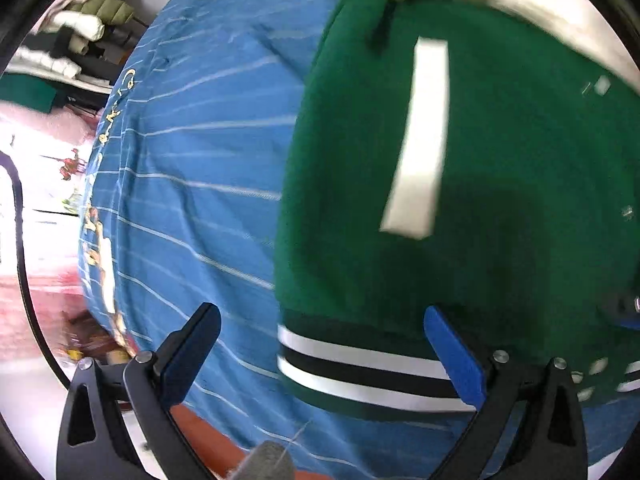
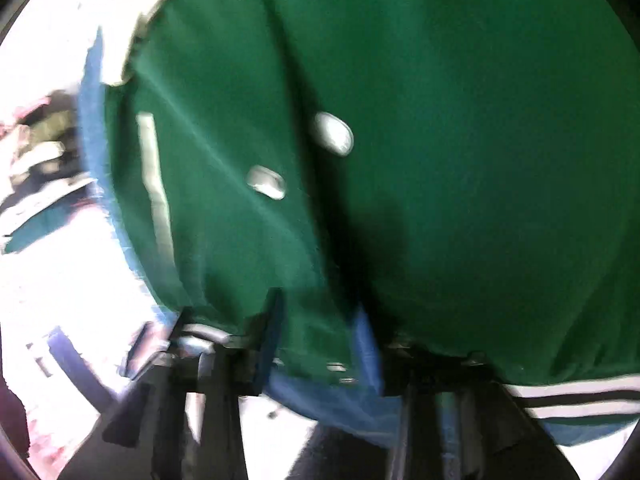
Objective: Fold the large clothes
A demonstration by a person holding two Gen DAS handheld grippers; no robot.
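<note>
Blue white-striped bedsheet (image 1: 192,184) underneath, piled clothes on shelves (image 1: 80,28) beyond its far edge, green woollen jacket with striped hem (image 1: 500,208) spread on sheet, left gripper (image 1: 324,354) released above hem, right gripper (image 2: 320,344) blurred, grip unclear.

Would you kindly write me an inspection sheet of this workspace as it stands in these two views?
Surface: blue striped sheet, creased.
Job's things: green jacket lying on the sheet, striped hem toward the cameras, snaps visible.
Clutter: nothing seen on the sheet.
Grippers: left gripper open at the hem; right gripper blurred, jacket edge between its fingers, grip unclear.
Cables: black cable at left.
Surroundings: stacked clothes behind.
</note>
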